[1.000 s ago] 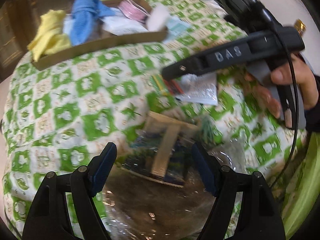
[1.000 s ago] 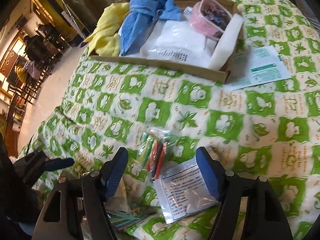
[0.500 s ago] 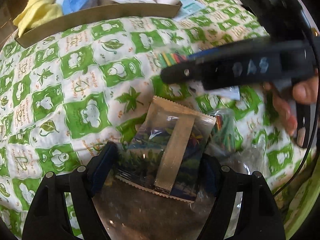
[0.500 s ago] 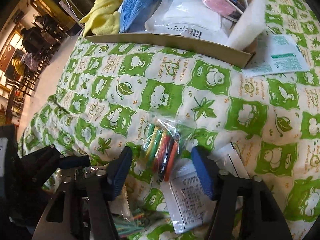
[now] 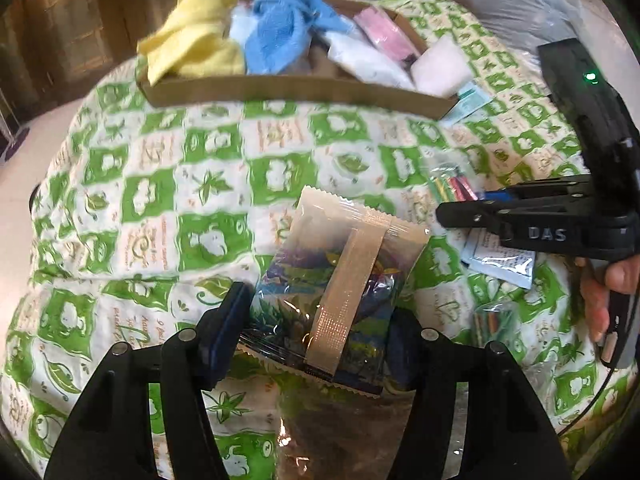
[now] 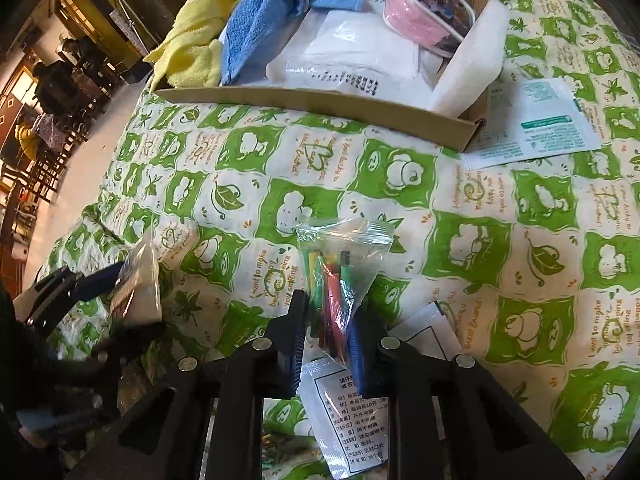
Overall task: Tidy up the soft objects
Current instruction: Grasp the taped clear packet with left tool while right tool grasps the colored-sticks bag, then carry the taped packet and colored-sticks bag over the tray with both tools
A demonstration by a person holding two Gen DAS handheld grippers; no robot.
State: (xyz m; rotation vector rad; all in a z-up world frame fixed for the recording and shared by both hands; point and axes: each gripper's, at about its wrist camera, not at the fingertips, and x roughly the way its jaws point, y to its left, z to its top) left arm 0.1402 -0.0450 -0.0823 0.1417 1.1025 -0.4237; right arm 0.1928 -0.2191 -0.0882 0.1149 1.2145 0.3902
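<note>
A snack packet (image 5: pixel 340 280) with a tan seam strip sits between the fingers of my left gripper (image 5: pixel 320 332). The jaws are closing and both pads touch its sides. In the right wrist view the left gripper (image 6: pixel 80 280) carries the packet (image 6: pixel 136 280) tilted up off the quilt. My right gripper (image 6: pixel 328 328) is shut on a small clear zip bag of coloured sticks (image 6: pixel 340 248). The left wrist view shows that right gripper (image 5: pixel 460 206) from the side, with the bag (image 5: pixel 448 188) at its tips. A cardboard tray (image 5: pixel 280 88) at the back holds a yellow cloth (image 5: pixel 192 48), a blue towel (image 5: pixel 280 32) and a pink pouch (image 5: pixel 380 32).
A green-and-white quilt (image 5: pixel 160 200) covers a rounded surface that drops off at the left. A printed white sachet (image 6: pixel 352 420) lies under the right gripper. A green-printed sachet (image 6: pixel 540 124) lies by the tray's corner. A second bag of sticks (image 5: pixel 492 320) and clear plastic (image 5: pixel 340 432) lie near.
The right jaws came down around the bag of coloured sticks and shut on it. The left gripper slid forward around the snack packet and its jaws narrowed onto it.
</note>
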